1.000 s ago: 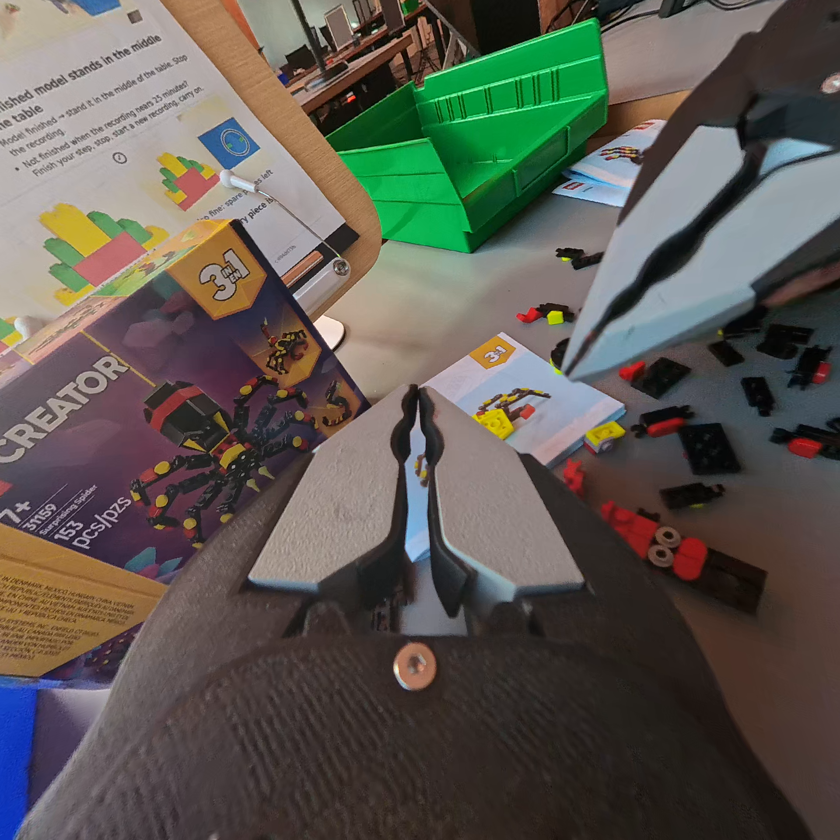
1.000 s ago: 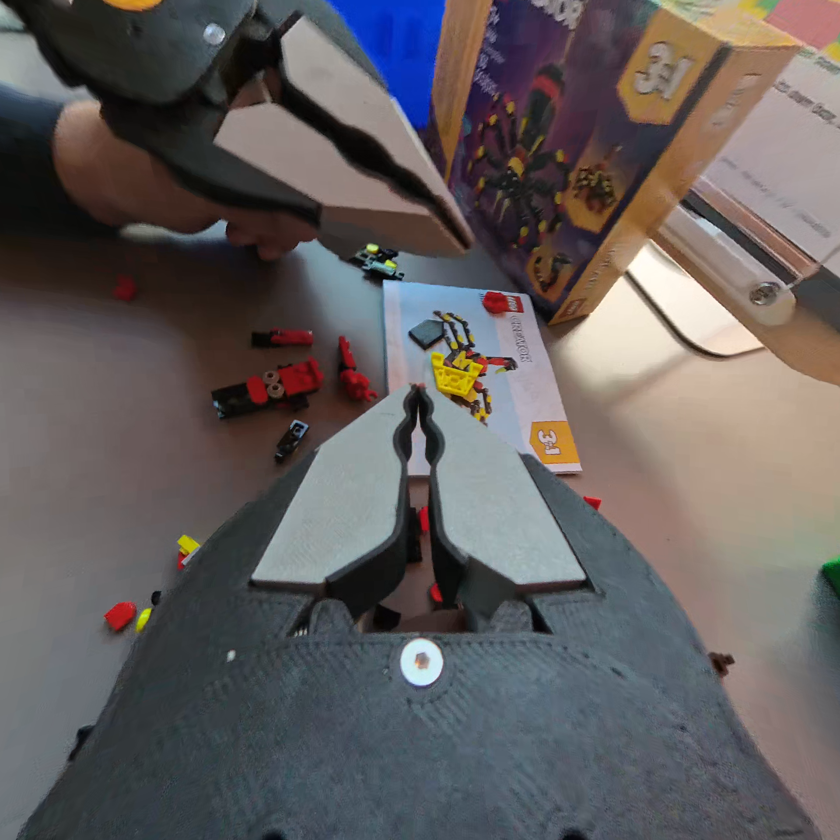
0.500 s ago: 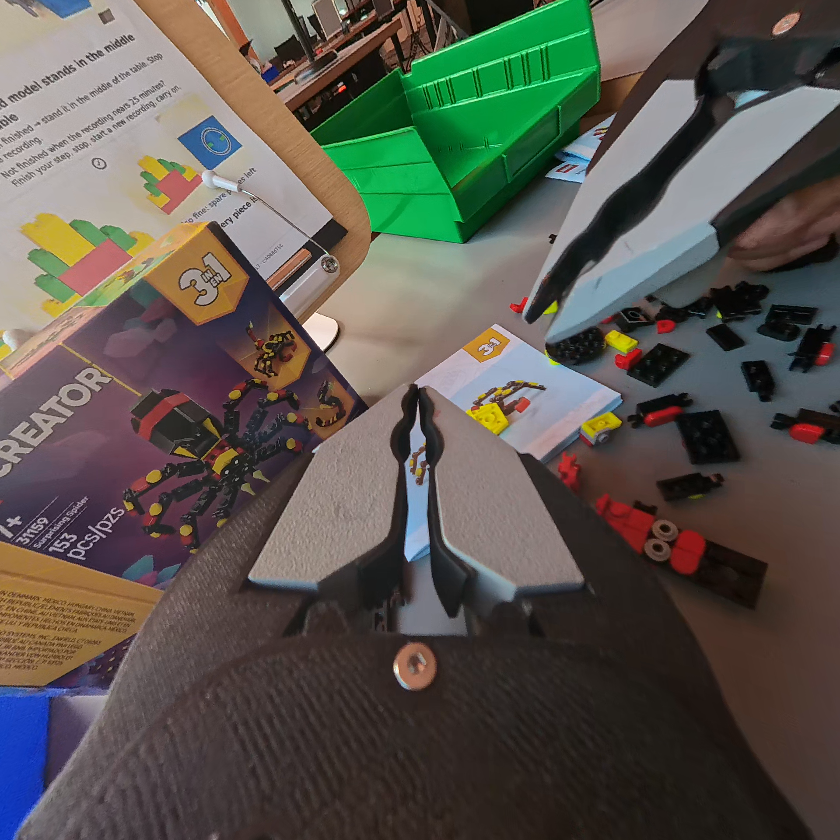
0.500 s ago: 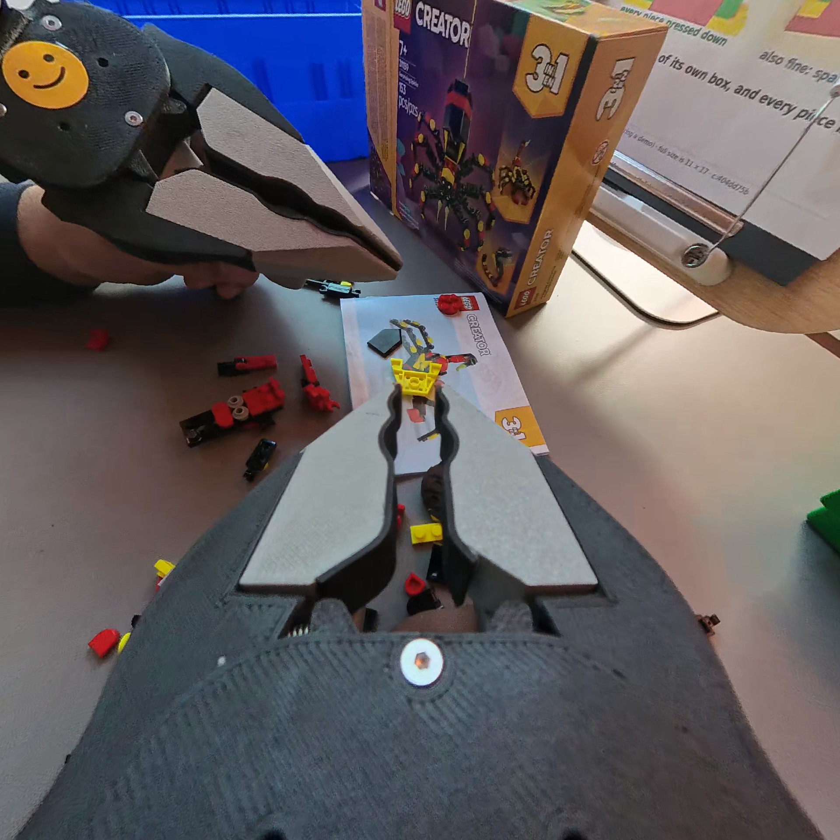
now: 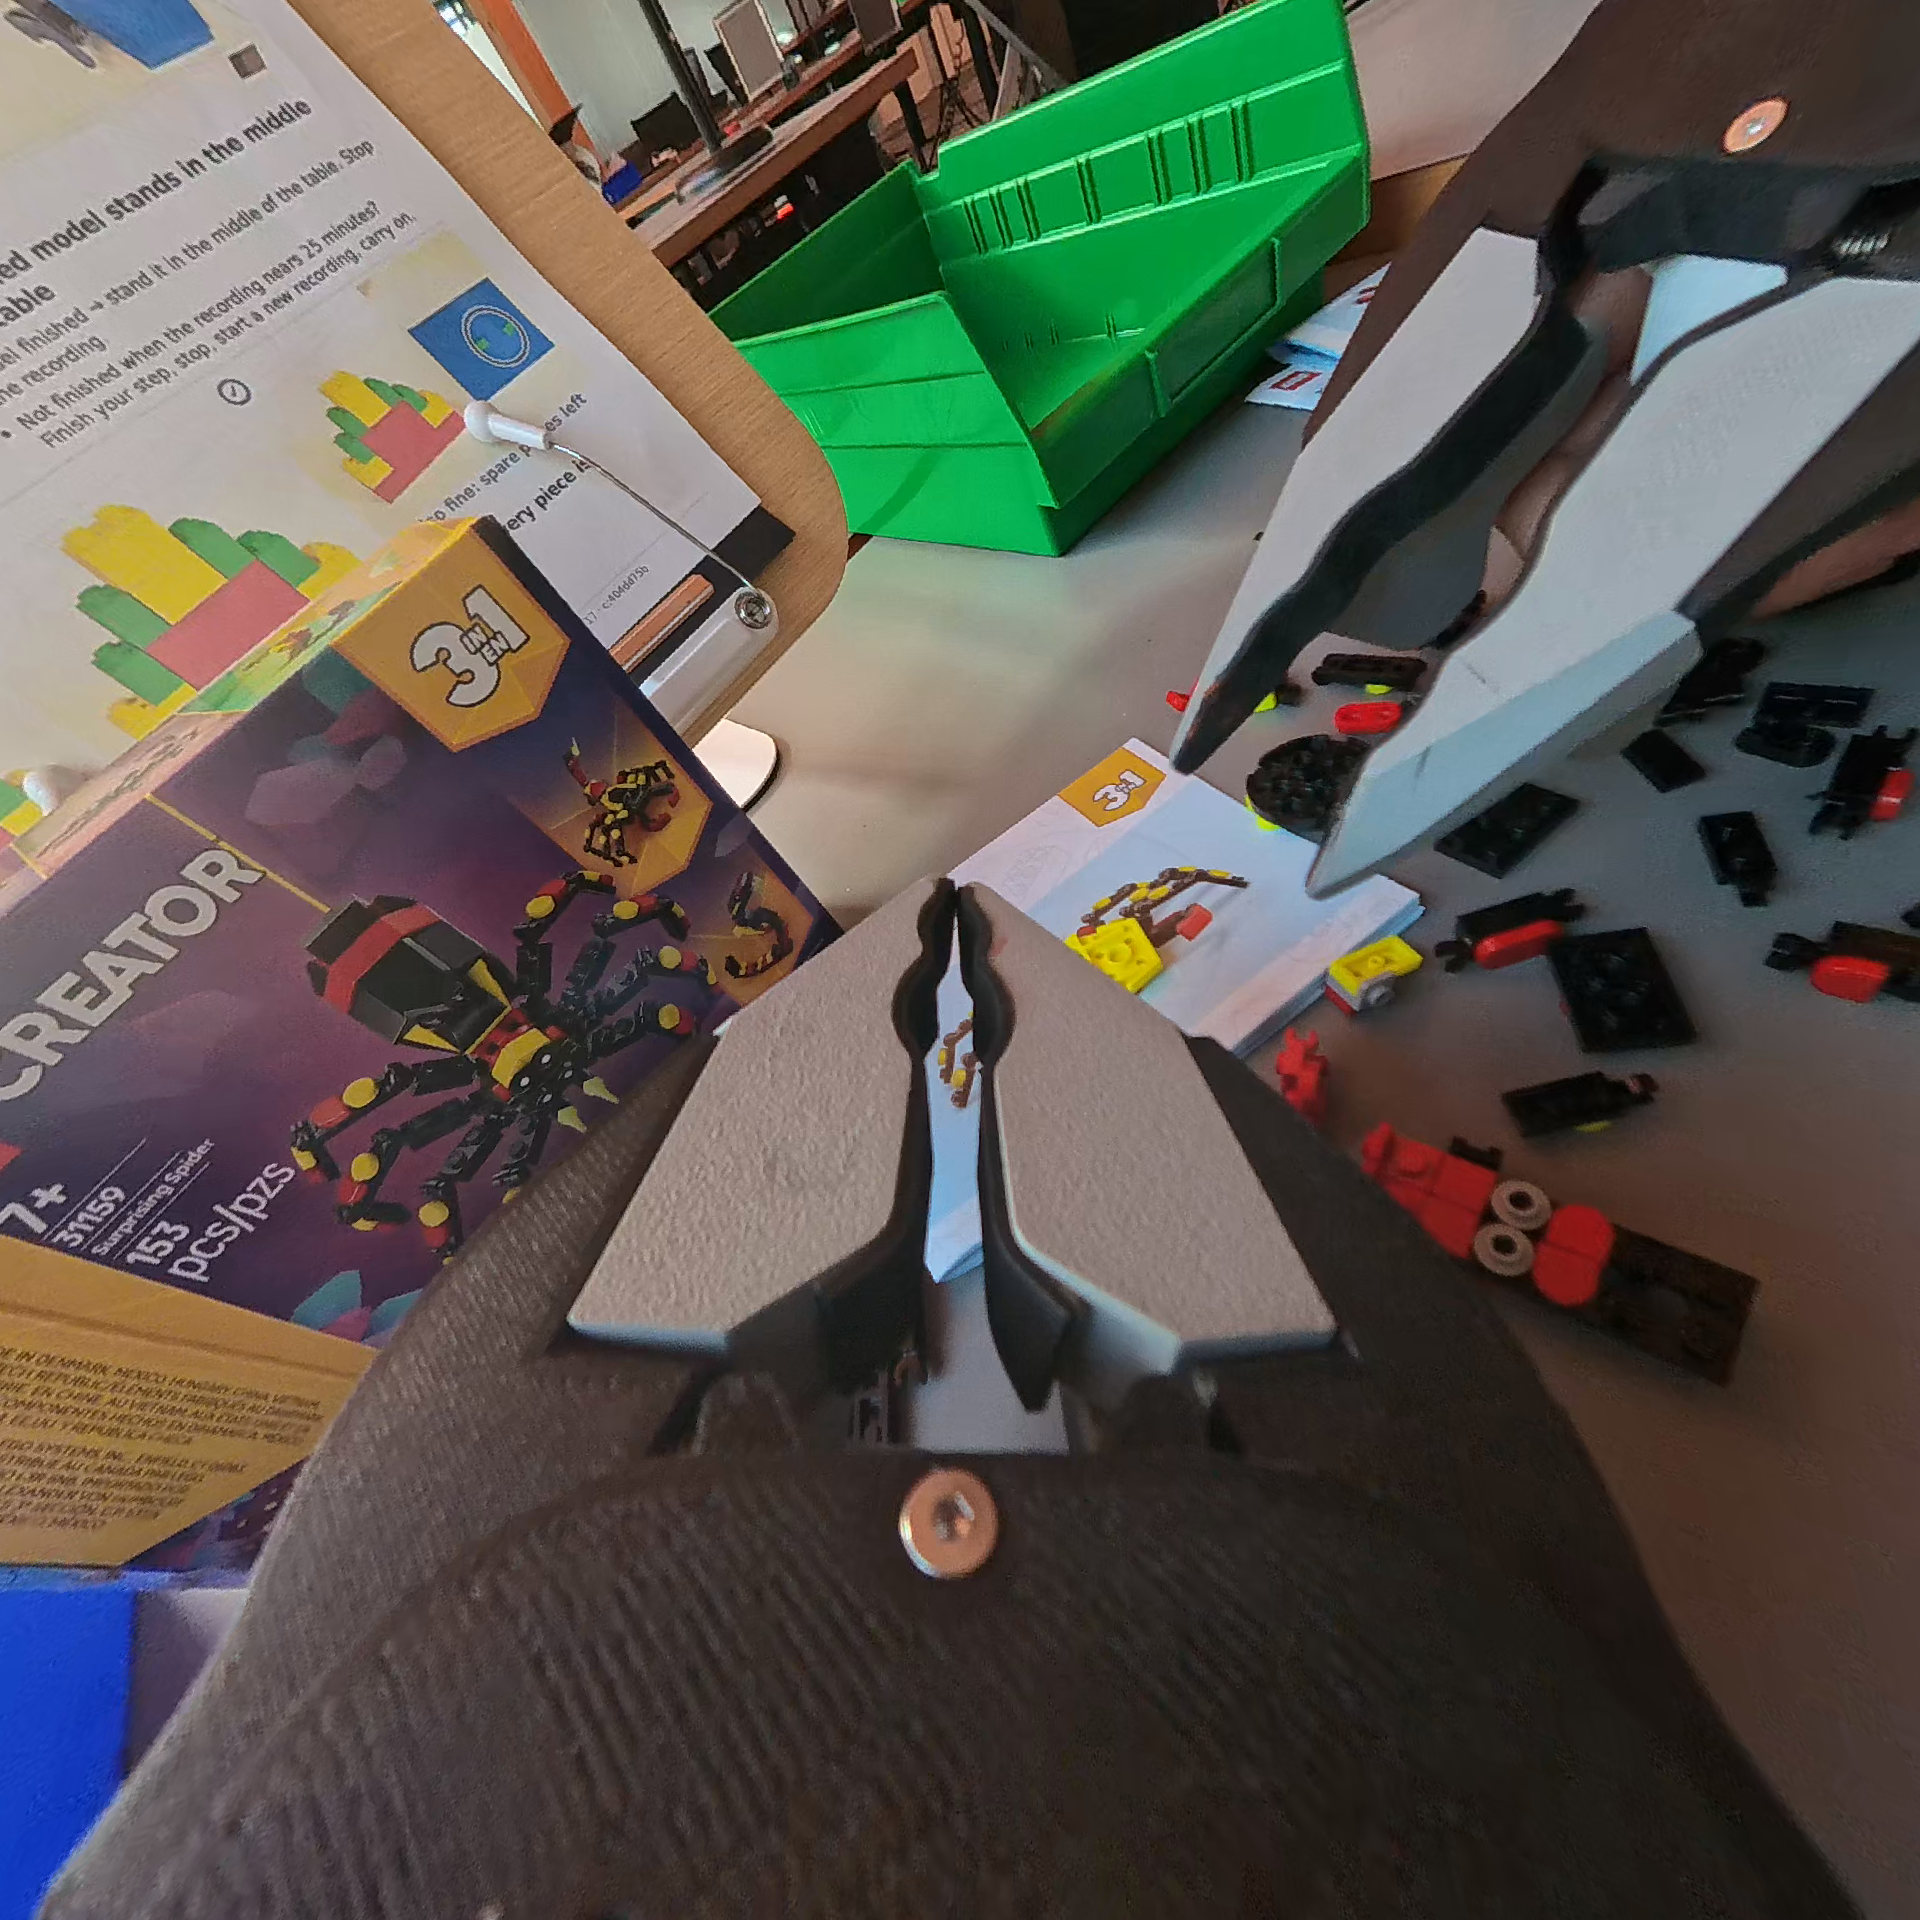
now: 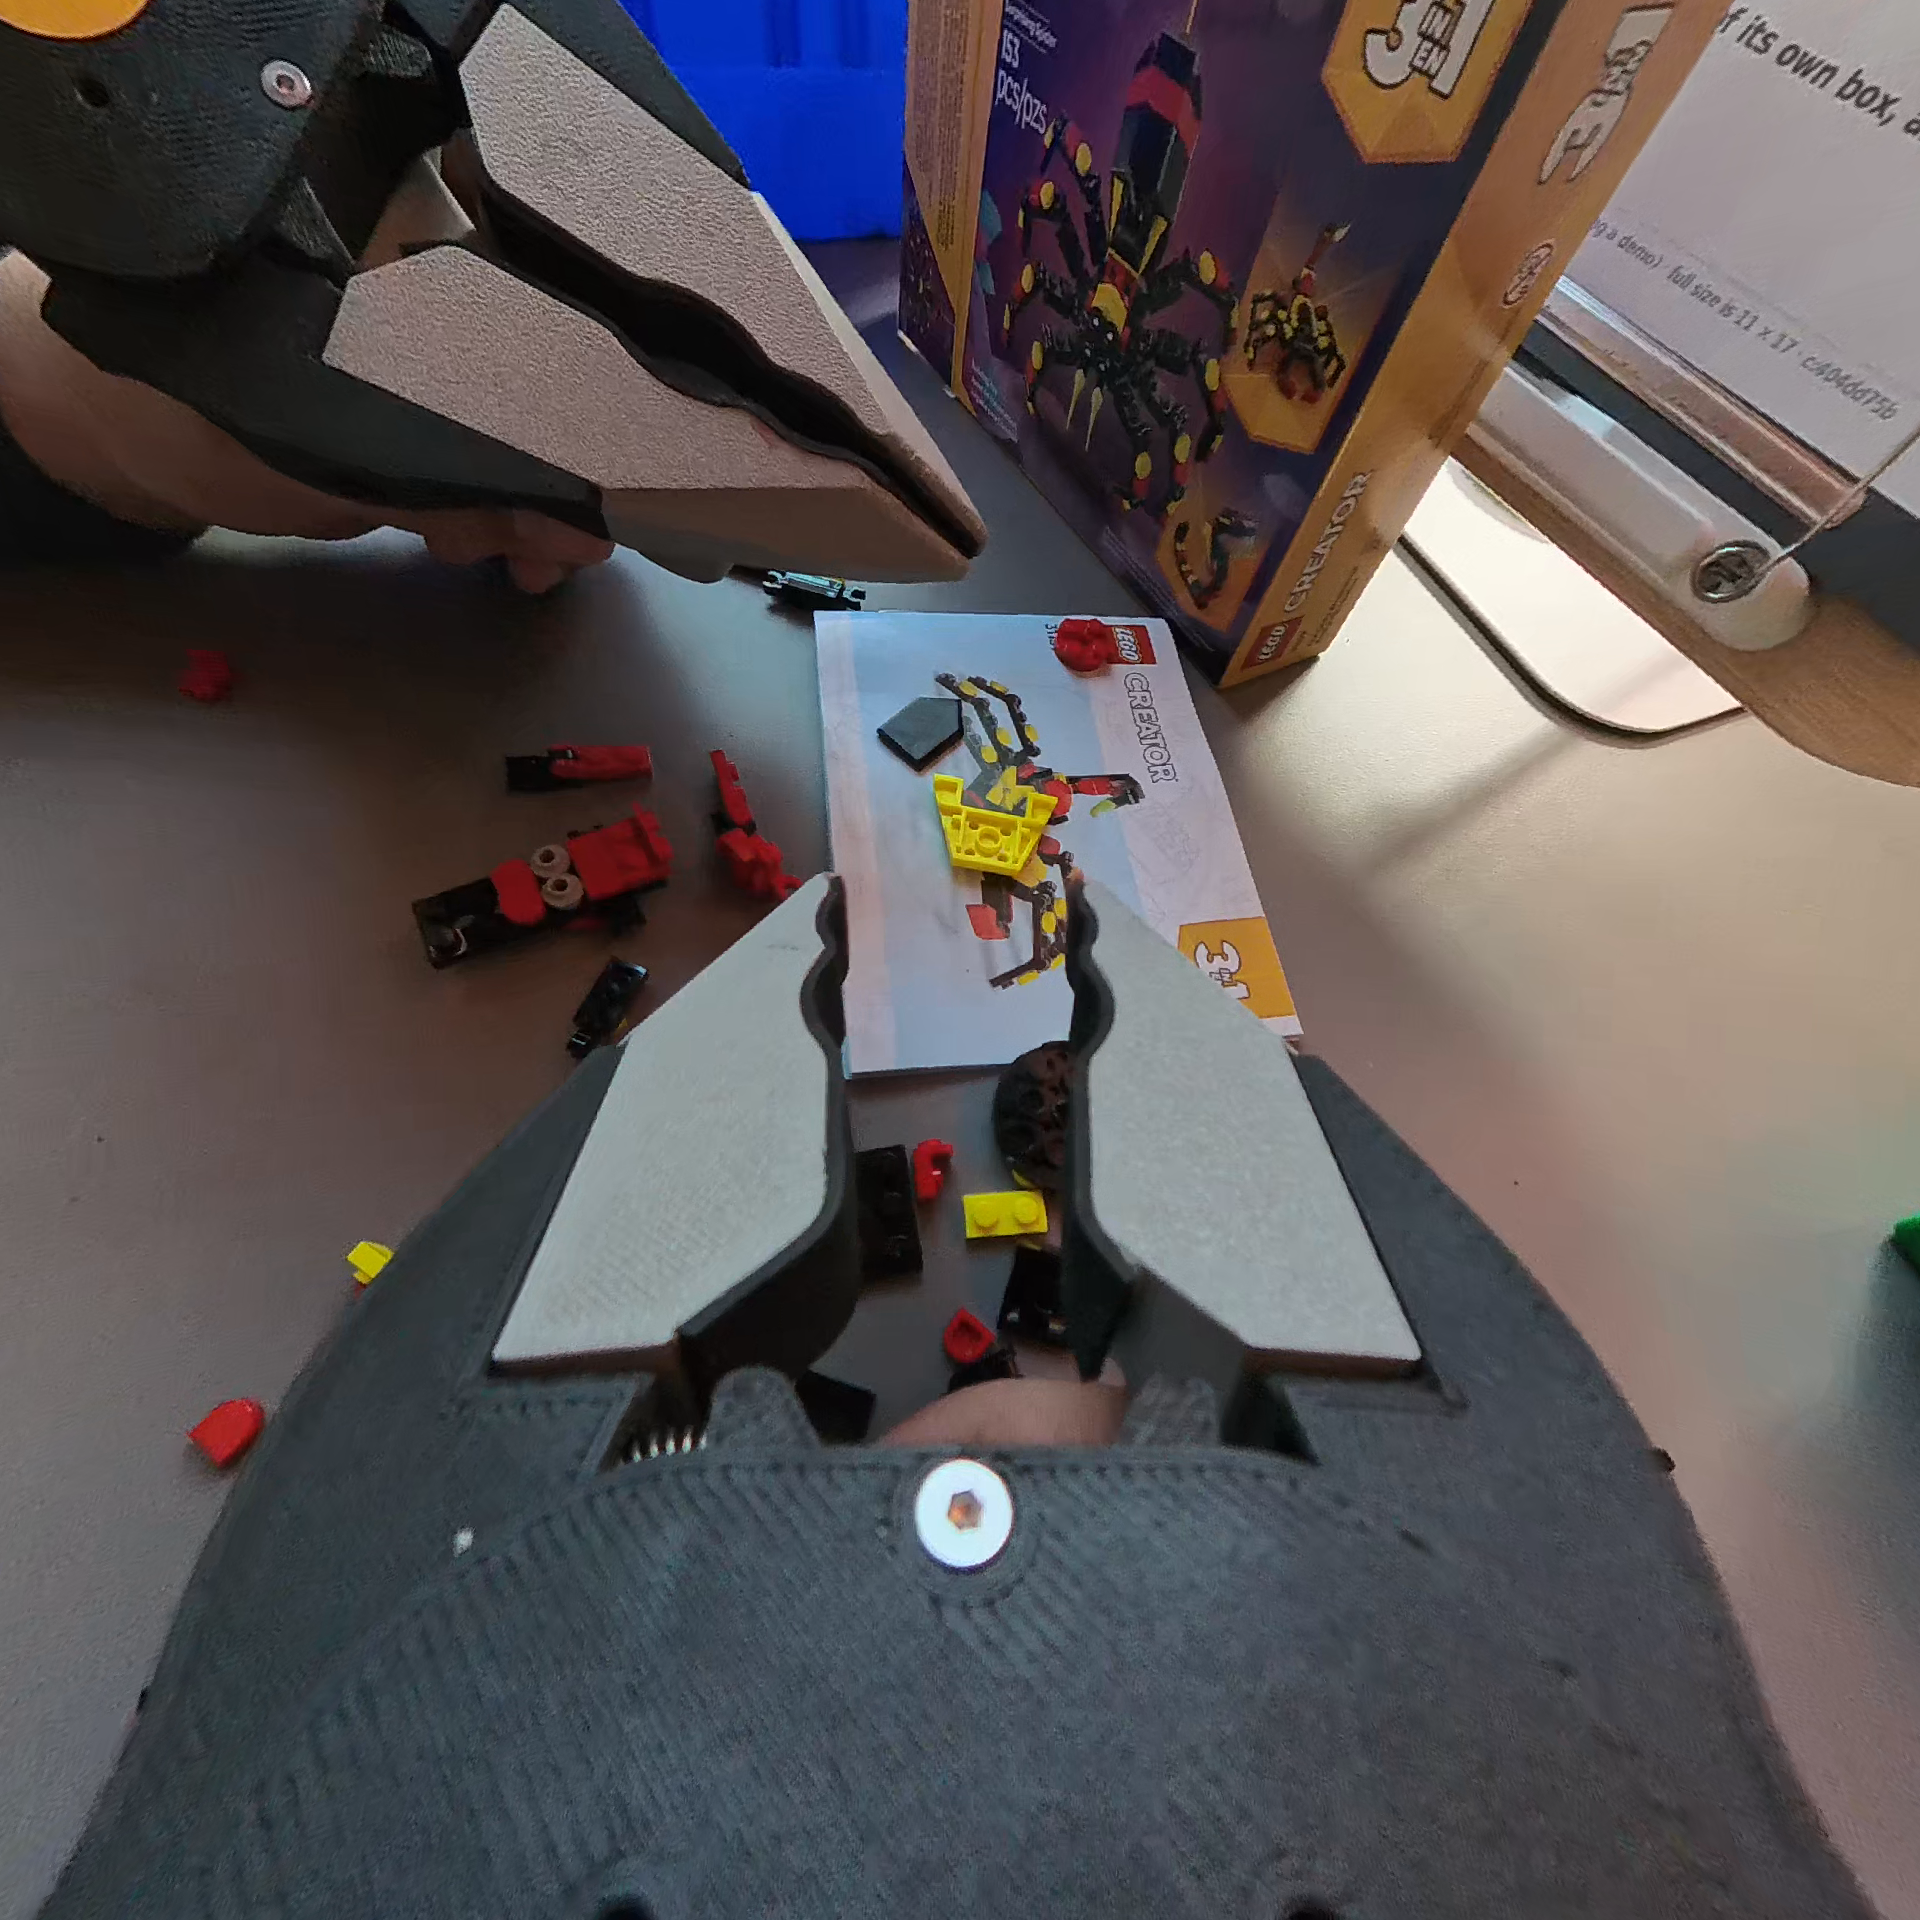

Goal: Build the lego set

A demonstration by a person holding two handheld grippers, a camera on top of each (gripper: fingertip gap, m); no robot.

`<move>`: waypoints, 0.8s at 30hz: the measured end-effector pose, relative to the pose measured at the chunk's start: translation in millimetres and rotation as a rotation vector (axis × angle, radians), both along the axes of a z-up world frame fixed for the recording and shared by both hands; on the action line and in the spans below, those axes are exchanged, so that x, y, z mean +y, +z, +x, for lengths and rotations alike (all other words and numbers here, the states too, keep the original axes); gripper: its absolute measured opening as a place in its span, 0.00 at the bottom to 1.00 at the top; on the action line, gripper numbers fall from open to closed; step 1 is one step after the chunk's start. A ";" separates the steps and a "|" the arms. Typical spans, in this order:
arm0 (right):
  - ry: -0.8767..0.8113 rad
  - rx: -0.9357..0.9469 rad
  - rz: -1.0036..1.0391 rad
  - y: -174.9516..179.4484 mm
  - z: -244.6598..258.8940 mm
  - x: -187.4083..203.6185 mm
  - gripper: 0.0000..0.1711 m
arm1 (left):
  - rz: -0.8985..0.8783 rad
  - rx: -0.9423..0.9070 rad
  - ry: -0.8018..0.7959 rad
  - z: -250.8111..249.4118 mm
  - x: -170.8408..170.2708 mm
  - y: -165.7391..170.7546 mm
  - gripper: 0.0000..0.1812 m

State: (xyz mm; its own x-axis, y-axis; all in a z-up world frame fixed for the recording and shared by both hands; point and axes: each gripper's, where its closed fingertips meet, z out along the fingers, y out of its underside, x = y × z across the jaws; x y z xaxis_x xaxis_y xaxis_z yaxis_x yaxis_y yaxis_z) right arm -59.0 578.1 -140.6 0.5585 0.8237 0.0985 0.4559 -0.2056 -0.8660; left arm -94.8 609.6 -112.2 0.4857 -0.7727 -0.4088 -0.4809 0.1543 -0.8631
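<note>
Our right gripper (image 6: 956, 904) gapes empty above the round black studded plate (image 6: 1034, 1112); our left gripper (image 5: 956, 899) hangs closed, holding nothing

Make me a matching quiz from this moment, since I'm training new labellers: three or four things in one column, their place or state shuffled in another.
Things:
1. left tool
2. right tool
3. yellow brick
4. green bin

Place or state:
A. lying on the booklet
B. open above loose pieces
C. at the far side of the table, empty
D. shut, holding nothing

Pairs: 1-D, 2-B, 3-A, 4-C
</note>
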 end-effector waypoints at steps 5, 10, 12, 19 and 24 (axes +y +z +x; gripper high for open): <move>0.074 -0.062 -0.003 -8.1 -5.3 -13.5 0.17 | 0.009 0.014 -0.001 -1.6 -0.7 -1.2 0.00; 0.116 -0.165 0.018 -20.0 -9.5 -21.1 0.17 | 0.007 0.015 0.002 -3.0 0.1 -1.4 0.00; 0.131 -0.209 0.025 -25.3 -10.7 -23.8 0.17 | 0.009 0.017 -0.001 -2.8 -0.3 -1.5 0.00; 0.107 -0.281 0.105 -28.2 -9.3 -18.2 0.04 | 0.027 0.058 -0.073 4.0 -11.3 -6.1 0.00; 0.055 -0.145 0.174 -3.5 -5.2 -9.1 0.04 | 0.066 0.141 -0.244 15.6 -38.9 -17.1 0.03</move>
